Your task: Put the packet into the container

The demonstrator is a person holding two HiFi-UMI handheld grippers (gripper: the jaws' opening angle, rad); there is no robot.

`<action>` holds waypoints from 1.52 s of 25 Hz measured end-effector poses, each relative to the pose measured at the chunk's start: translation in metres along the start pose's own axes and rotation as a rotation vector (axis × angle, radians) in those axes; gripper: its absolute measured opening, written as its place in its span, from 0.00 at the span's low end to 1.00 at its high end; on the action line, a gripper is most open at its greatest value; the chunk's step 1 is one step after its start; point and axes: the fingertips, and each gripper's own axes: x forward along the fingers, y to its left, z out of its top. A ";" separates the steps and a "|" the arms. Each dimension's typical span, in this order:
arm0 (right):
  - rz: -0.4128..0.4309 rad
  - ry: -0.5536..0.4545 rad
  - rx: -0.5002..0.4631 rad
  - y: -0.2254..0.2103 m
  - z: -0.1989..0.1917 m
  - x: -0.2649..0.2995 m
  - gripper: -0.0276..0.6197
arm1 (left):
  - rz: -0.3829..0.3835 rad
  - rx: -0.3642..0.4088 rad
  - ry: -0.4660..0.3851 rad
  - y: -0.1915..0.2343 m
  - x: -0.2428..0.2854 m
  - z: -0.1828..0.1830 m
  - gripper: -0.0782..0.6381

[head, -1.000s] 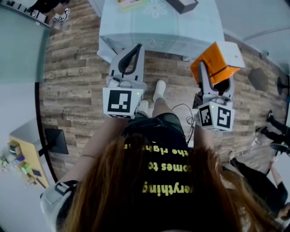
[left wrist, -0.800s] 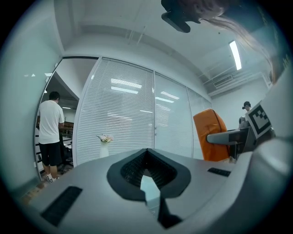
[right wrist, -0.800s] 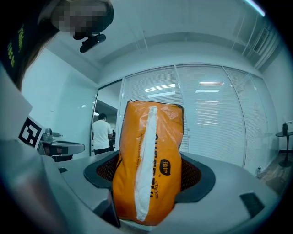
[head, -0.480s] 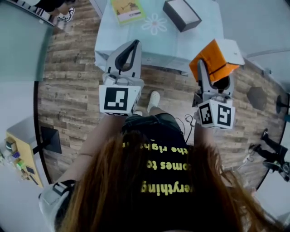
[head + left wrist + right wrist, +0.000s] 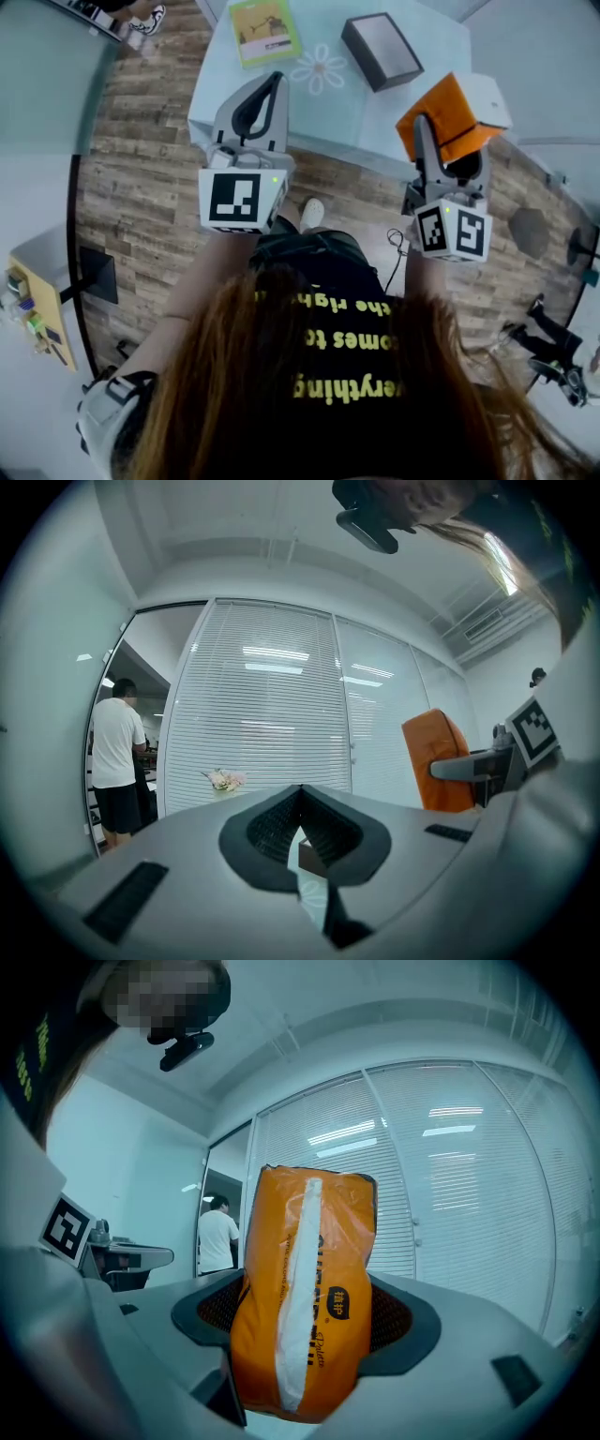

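1. Packet: the orange packet [image 5: 439, 114] stands upright between the jaws of the right gripper [image 5: 450, 142], which are clamped on its lower part. In the right gripper view a white seam runs down the face of the packet [image 5: 305, 1297], and the dark ribbed pads [image 5: 398, 1321] press in on both sides of it.
2. From the head view, the packet hangs in the air at about 1 o'clock of the person, over the near right corner of the pale glass table [image 5: 412, 28]. It touches nothing but the gripper.
3. The dark rectangular container [image 5: 380, 52] rests on the table at about 12 o'clock. It lies beyond the packet and to its left, well apart from it.
4. The left gripper [image 5: 273, 82] points at about 11 o'clock over the near edge of the table. Its jaws are pressed together at the tips with nothing between them, and the left gripper view shows only a sliver of table through the gap below the tips [image 5: 301, 794].
5. A yellow-green booklet [image 5: 265, 30] lies on the table beyond the left gripper, with a flower print [image 5: 321, 68] between it and the container.
6. Past the left gripper, a person in a white shirt [image 5: 117, 747] stands beside a wall of white blinds [image 5: 267, 714].
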 end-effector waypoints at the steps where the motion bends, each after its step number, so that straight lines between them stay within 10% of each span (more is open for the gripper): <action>1: 0.001 0.005 0.003 -0.002 -0.003 0.006 0.60 | 0.003 0.001 0.003 0.003 0.006 -0.001 0.11; 22: -0.203 0.056 -0.018 -0.033 -0.020 0.125 0.60 | -0.235 -0.020 0.010 0.062 0.161 -0.012 0.11; 38: 0.059 0.409 -0.034 -0.061 -0.102 0.190 0.60 | -0.158 -0.046 0.042 0.067 0.189 -0.019 0.11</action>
